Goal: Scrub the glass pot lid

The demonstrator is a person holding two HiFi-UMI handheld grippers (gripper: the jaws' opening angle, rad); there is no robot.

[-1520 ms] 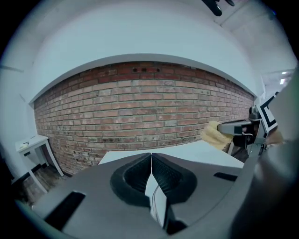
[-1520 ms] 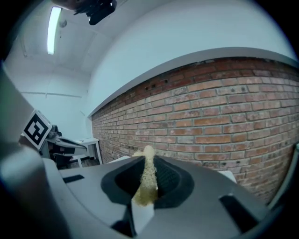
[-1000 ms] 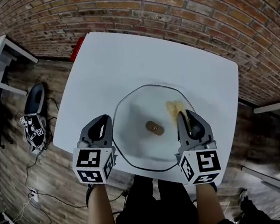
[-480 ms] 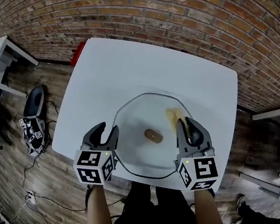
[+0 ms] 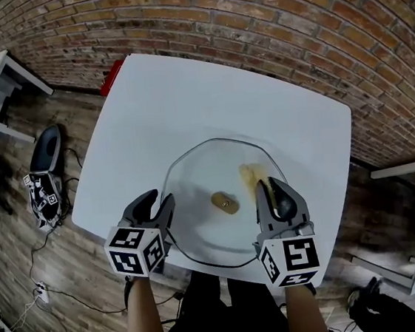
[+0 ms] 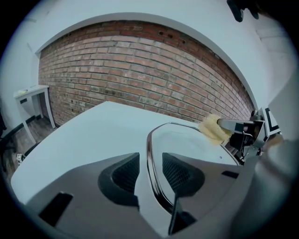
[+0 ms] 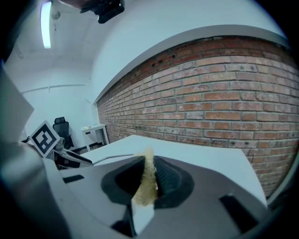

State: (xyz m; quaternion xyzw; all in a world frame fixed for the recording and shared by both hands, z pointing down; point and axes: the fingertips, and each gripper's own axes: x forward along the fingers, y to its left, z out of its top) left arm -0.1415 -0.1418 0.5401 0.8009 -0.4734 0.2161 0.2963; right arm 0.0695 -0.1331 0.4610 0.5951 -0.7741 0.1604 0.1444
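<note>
Left gripper (image 5: 159,201), jaws just opened wide, straddles the near-left rim of the glass pot lid (image 5: 204,232) on the table (image 5: 186,104); clamp squarely first, I'd say. Right gripper (image 5: 268,190) pinches the sponge (image 5: 249,173) over the lid's right side.

Left gripper (image 6: 150,163), jaws just opened, astride lid (image 6: 187,142) rim (sponge (image 6: 212,130) beyond)

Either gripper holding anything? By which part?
Right gripper pinches the yellow sponge by its near end. Left gripper holds nothing: jaws just opened, lid rim between them.
</note>
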